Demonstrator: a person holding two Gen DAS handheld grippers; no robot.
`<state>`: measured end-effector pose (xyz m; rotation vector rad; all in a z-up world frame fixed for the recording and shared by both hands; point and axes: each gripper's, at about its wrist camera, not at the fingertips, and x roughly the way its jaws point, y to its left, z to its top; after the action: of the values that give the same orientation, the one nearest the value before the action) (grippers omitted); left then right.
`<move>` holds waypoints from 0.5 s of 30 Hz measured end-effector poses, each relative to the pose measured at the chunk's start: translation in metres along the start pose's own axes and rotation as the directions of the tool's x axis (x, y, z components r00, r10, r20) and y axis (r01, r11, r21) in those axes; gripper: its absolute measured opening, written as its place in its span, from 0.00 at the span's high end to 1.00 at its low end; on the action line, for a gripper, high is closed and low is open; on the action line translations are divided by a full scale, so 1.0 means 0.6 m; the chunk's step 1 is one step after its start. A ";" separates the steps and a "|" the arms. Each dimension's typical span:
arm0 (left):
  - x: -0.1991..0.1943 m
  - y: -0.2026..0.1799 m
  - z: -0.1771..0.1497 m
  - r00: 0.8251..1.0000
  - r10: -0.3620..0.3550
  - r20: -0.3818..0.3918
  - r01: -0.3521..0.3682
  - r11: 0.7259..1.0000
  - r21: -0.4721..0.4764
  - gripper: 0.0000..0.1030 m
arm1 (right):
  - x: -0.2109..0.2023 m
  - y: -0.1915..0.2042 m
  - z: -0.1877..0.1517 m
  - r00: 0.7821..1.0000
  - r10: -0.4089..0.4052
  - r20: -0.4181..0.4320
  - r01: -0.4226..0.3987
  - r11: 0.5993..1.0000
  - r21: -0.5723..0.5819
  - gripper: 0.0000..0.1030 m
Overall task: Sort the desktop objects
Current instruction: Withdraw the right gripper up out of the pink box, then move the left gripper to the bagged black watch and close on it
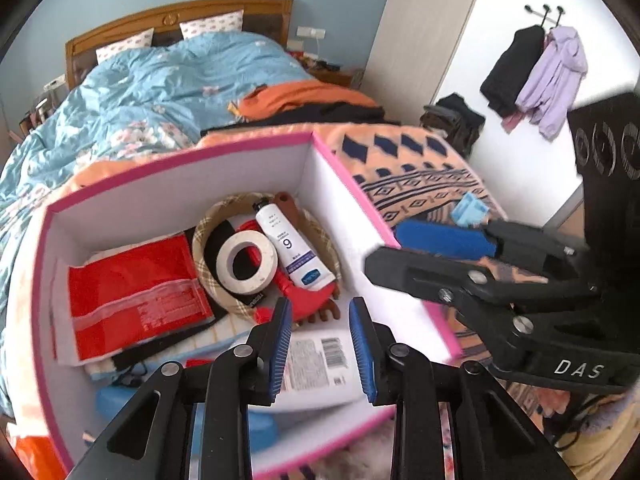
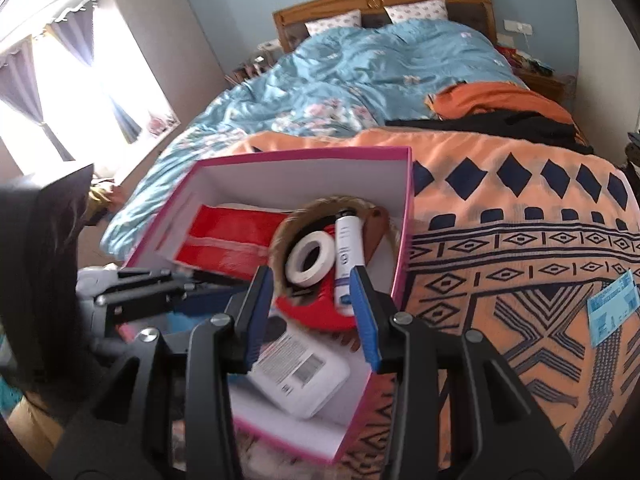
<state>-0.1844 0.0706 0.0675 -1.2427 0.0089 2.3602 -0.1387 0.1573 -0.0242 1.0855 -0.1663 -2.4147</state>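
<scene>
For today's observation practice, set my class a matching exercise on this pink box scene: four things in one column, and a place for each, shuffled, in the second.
Things:
1. roll of white tape
2. white tube marked 9
3. red packet
4. light blue slip

Places:
A. outside the pink box, on the orange patterned blanket
B. flat at the left of the box, seen from the left wrist
C. just right of the tape, black cap toward the far wall
D. on the plaid ring

Pairs: 1-D, 2-C, 3-B, 4-A
</scene>
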 end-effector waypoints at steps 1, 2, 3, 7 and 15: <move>-0.016 -0.002 -0.006 1.000 -0.005 0.016 0.005 1.000 0.001 0.70 | -0.014 0.004 -0.009 1.000 0.015 0.012 -0.015 1.000 -0.005 0.59; -0.030 -0.004 -0.012 1.000 -0.003 0.029 0.003 1.000 0.002 0.68 | -0.026 0.008 -0.016 0.999 0.028 0.022 -0.028 1.000 -0.009 0.59; -0.043 -0.006 -0.019 0.999 -0.004 0.043 0.004 1.000 0.004 0.64 | -0.036 0.011 -0.023 0.999 0.038 0.029 -0.038 0.999 -0.016 0.59; -0.087 -0.012 -0.045 0.997 -0.002 0.078 0.001 1.000 0.017 0.62 | -0.079 0.029 -0.060 0.996 0.076 0.052 -0.073 0.996 -0.055 0.59; -0.160 0.011 -0.123 0.992 0.008 0.127 -0.004 1.000 -0.030 0.56 | -0.087 0.049 -0.151 0.991 0.133 -0.028 -0.135 0.985 -0.105 0.58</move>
<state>-0.0837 0.0102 0.0976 -1.1044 -0.0638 2.4484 -0.0314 0.1639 -0.0417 1.0183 -0.0989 -2.2646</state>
